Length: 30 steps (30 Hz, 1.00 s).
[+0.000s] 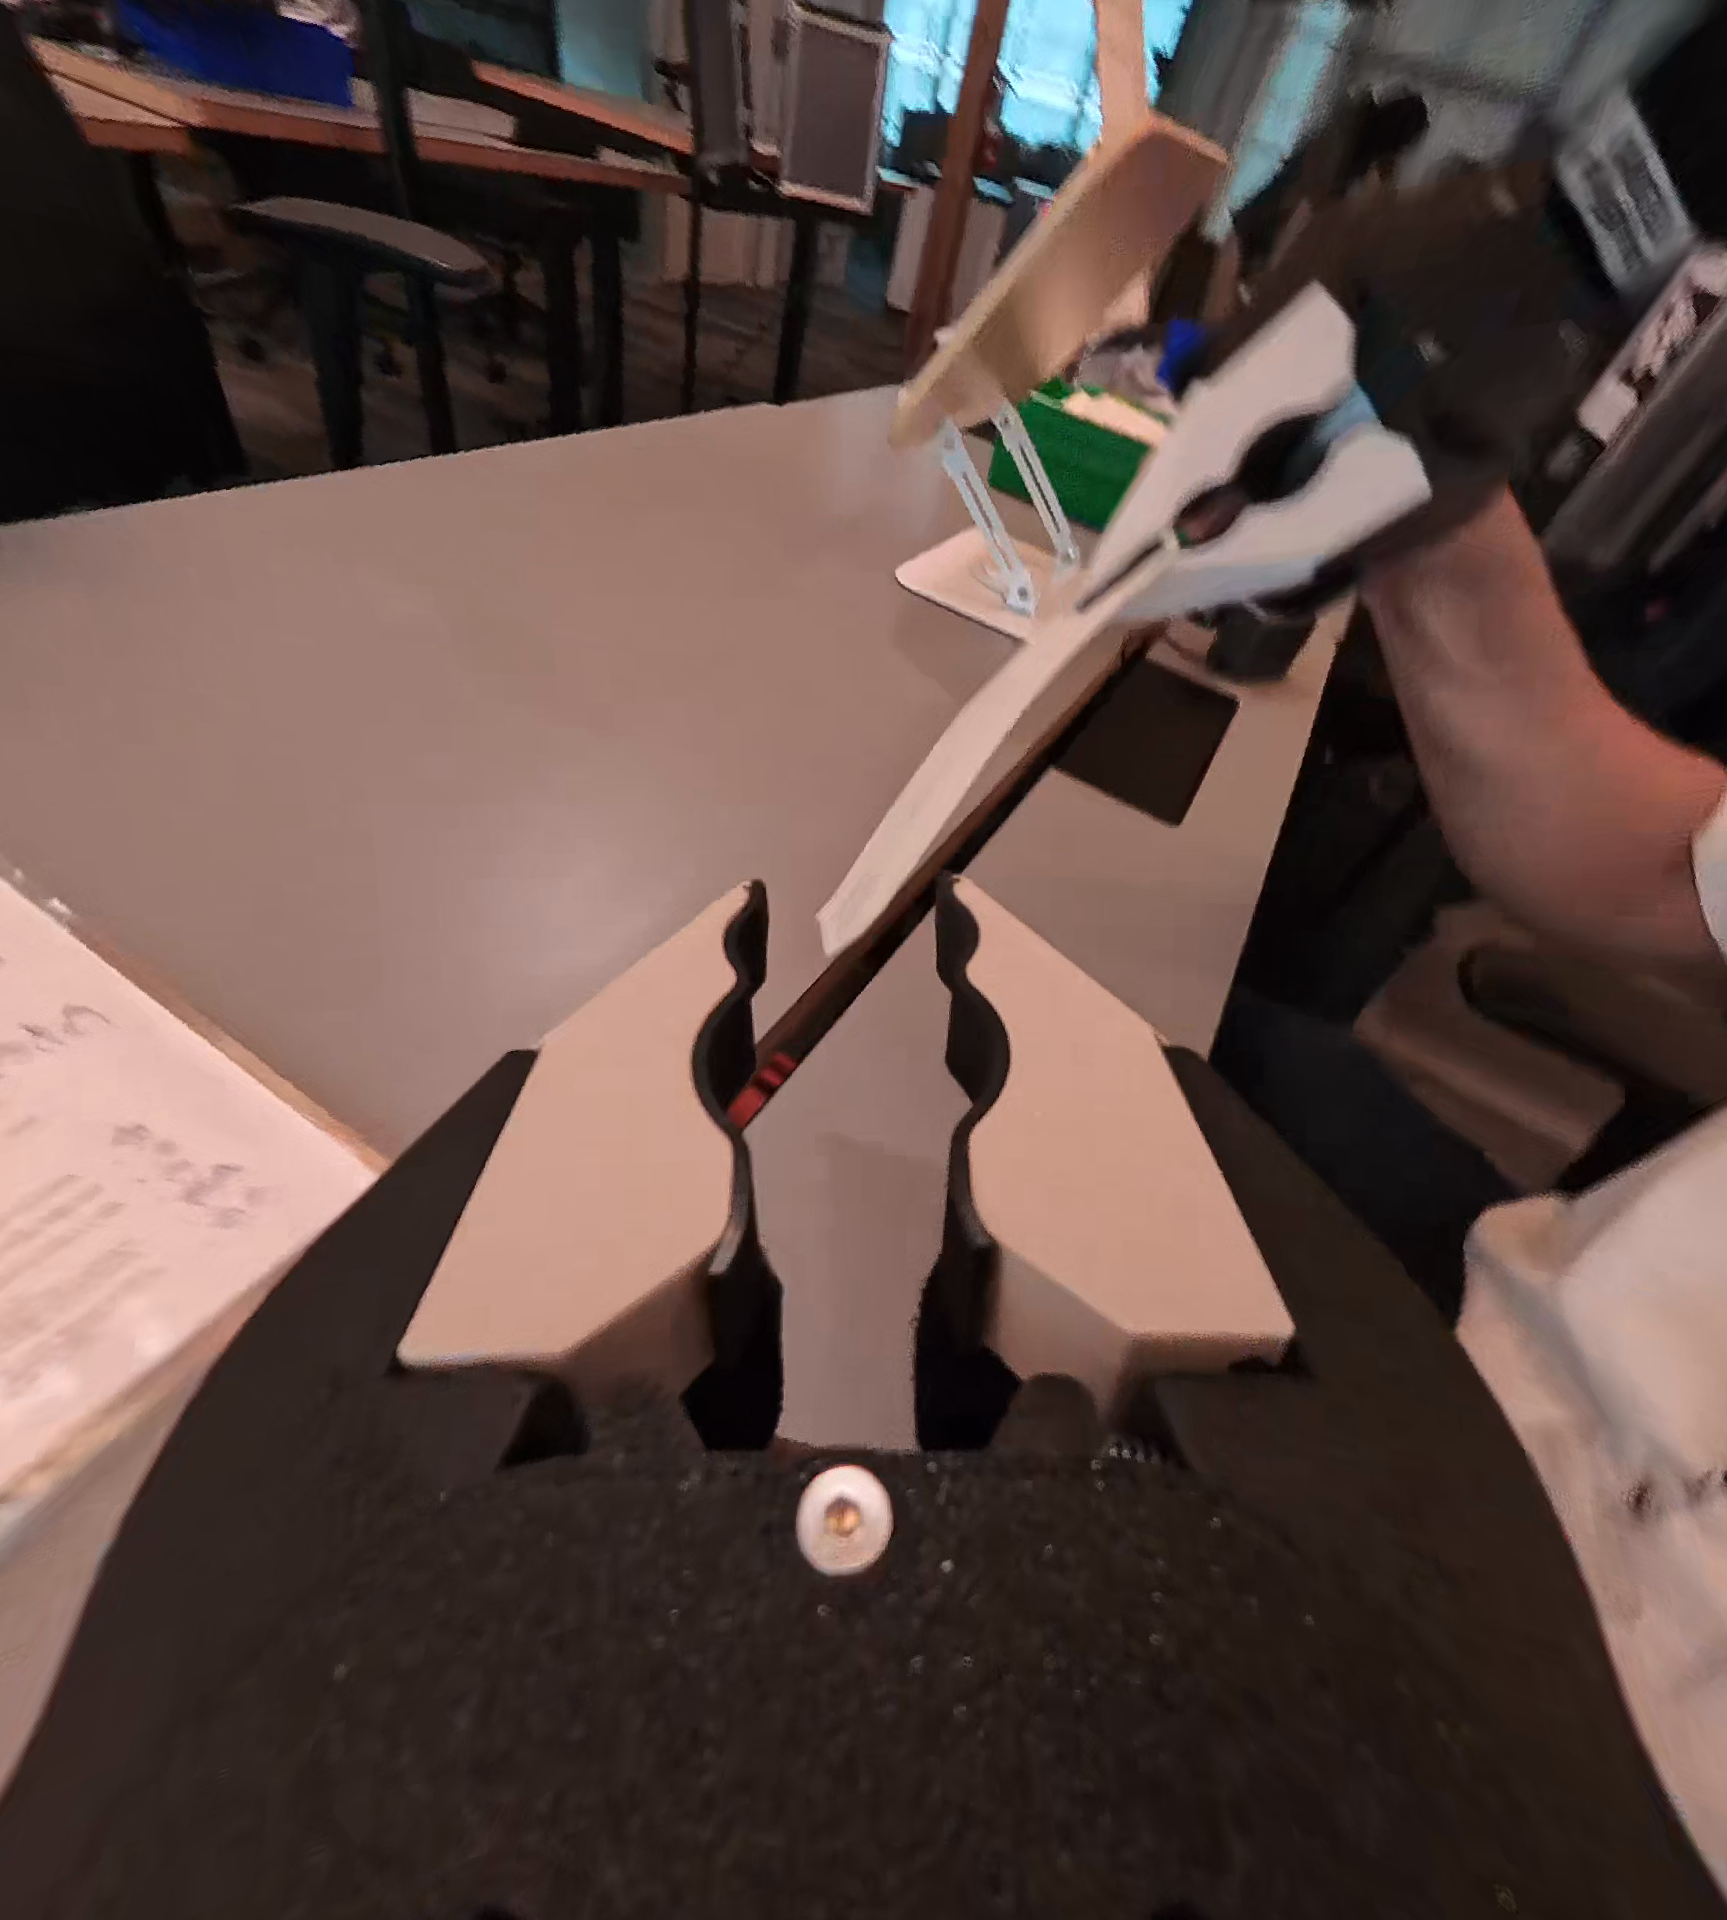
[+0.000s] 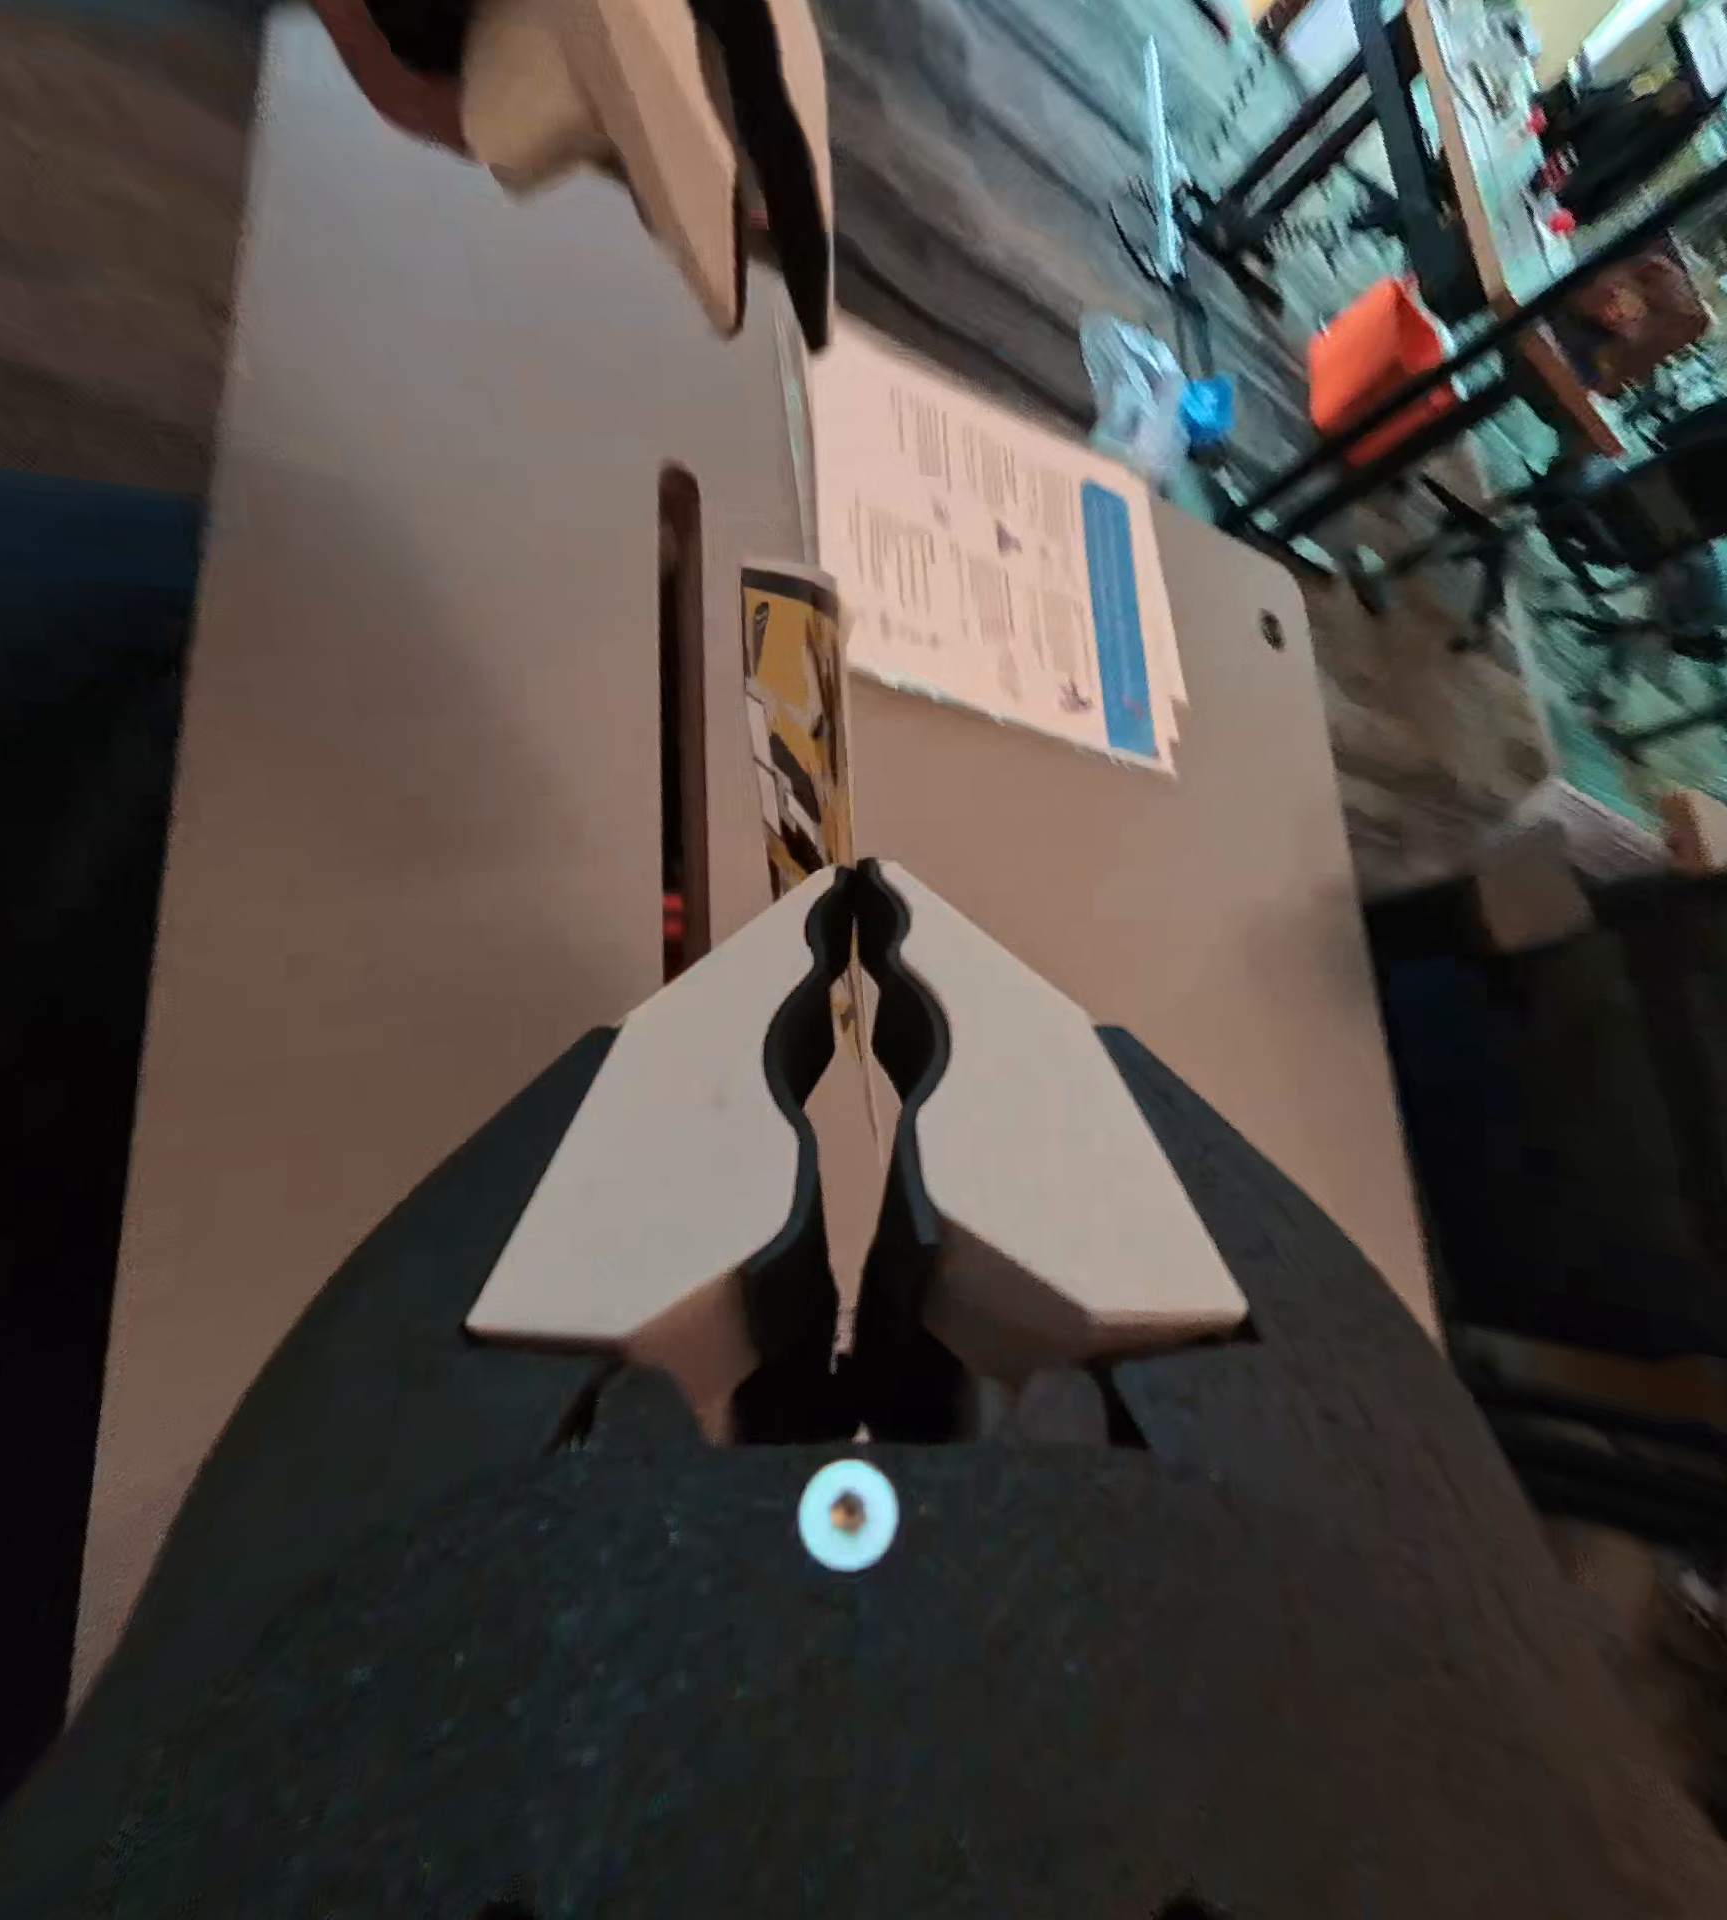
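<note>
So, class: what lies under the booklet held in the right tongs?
Below the booklet, clamped in the right tongs, you can see the grey table and a dark slot cut into it. The booklet covers part of the slot and the table strip directly beneath.

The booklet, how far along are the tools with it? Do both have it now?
Done: the right tool is shut on one end of the thin booklet, which hangs tilted above the table. In hand: its other end reaches in between the fingers of the left tool. Left: that tool stands open and has not closed on the booklet yet.
</note>
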Tool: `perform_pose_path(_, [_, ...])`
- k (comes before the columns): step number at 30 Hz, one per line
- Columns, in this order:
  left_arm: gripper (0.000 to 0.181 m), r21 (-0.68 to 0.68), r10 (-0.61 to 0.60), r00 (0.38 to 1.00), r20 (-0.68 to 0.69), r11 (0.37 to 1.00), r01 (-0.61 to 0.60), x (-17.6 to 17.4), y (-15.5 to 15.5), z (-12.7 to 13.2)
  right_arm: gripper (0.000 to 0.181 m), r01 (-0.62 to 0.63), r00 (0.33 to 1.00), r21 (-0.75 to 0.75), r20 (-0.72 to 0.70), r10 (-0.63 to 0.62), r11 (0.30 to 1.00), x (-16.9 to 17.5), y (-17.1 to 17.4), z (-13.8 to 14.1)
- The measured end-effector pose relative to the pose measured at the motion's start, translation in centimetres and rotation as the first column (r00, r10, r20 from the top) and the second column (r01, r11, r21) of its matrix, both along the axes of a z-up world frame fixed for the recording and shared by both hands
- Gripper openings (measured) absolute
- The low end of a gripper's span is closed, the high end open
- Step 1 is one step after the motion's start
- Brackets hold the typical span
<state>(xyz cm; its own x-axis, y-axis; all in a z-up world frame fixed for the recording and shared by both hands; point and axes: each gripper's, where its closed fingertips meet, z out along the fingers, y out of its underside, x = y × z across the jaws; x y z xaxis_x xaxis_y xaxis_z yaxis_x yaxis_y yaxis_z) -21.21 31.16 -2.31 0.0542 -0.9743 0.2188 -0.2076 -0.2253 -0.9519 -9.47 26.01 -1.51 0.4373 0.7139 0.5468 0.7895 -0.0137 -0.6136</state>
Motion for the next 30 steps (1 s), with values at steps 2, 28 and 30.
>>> perform_pose_path(2, [0.031,-0.031,0.112,0.994,0.012,0.993,-0.111,0.1,-0.6,-1.1,0.0,0.081,0.988,0.033,0.129,-0.085,0.996,0.9,-1.6,-1.2])
perform_pose_path(28, [0.031,-0.084,0.254,0.959,-0.125,0.96,-0.265,1.9,-3.5,-9.1,0.0,0.455,0.831,-0.125,0.415,-0.37,0.882,2.1,-4.9,-8.2])
perform_pose_path(30, [0.031,-0.086,0.253,0.959,-0.124,0.96,-0.265,2.0,-3.4,-9.3,0.0,0.466,0.823,-0.123,0.423,-0.379,0.876,2.5,-4.6,-8.6])
